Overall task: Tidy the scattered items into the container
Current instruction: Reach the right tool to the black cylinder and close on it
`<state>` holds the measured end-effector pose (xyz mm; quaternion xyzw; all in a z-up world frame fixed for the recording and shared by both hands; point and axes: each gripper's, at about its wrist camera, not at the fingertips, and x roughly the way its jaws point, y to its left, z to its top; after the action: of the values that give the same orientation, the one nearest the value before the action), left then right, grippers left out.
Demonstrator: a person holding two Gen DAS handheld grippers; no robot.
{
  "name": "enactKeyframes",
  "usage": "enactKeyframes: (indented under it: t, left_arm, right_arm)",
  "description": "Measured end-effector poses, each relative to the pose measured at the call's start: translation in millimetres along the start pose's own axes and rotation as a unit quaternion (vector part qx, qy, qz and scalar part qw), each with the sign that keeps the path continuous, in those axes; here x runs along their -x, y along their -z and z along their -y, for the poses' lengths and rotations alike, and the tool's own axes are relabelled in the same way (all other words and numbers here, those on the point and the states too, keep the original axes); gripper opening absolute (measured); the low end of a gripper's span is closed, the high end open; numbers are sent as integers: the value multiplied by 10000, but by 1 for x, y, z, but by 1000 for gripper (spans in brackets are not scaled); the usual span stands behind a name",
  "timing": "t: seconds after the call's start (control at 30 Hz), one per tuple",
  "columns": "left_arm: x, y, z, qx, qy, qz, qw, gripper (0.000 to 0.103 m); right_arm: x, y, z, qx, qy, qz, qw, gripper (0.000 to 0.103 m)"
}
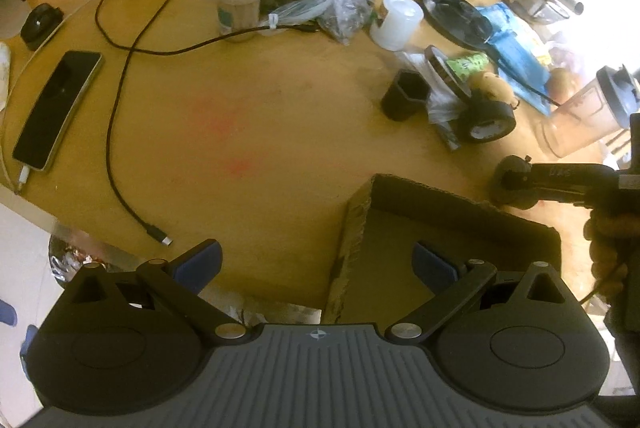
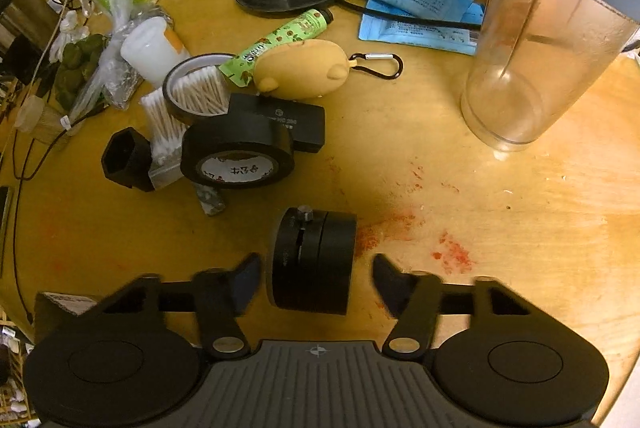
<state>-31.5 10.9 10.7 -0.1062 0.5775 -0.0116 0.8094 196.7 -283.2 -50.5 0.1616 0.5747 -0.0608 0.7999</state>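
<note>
Between claw fingers: cylinder (matte).

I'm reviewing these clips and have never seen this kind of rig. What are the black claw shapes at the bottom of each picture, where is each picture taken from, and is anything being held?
Each picture comes from a fisheye camera mounted on a hand-held two-finger gripper, looking forward along its fingers; a person holds one gripper in each hand. The left gripper is open and empty above the brown cardboard box, the container. The right gripper is open, its fingers on either side of a black slotted cylindrical part on the round wooden table; they do not appear to touch it yet. Scattered items include a black tape roll, a black hexagonal cup, cotton swabs, a yellow plush keychain and a clear plastic jar.
</note>
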Motion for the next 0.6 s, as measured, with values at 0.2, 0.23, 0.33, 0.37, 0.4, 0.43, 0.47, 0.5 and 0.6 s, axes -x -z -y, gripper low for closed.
enactKeyframes:
  t: [0.2, 0.23, 0.33, 0.37, 0.4, 0.43, 0.47, 0.5, 0.6]
  left_arm:
    - [2, -1, -6, 171, -301, 149, 9993, 103]
    - [3, -1, -7, 187, -308, 164, 9992, 103]
    - [3, -3, -9, 227, -265, 208, 9992, 103]
    - [2, -4, -10, 217, -225, 195, 9993, 103]
    - [1, -4, -9, 262, -219, 197, 9992, 103]
    - [0, -5, -10, 274, -164, 188, 9993, 103]
    - [-1, -5, -10, 289, -96, 177, 9994, 103]
    - [-1, -5, -9, 298, -29, 173, 9994, 103]
    - [-2, -7, -9, 319, 120, 162, 9993, 103]
  right_arm:
    - [1, 3, -9, 310, 164, 175, 9992, 45]
    - [2, 3, -9, 362, 180, 211, 9990, 44]
    - [3, 3, -8, 442, 182, 290, 9984, 43]
    - [4, 3, -7, 427, 172, 310, 9985, 43]
    - [5, 3, -5, 391, 156, 322, 9986, 43]
    - [6, 3, -3, 347, 148, 348, 9987, 43]
    - [8, 4, -1, 301, 145, 387, 9987, 43]
    - [10, 4, 1, 260, 139, 425, 9987, 43]
    - [19, 6, 6, 131, 85, 542, 9984, 43]
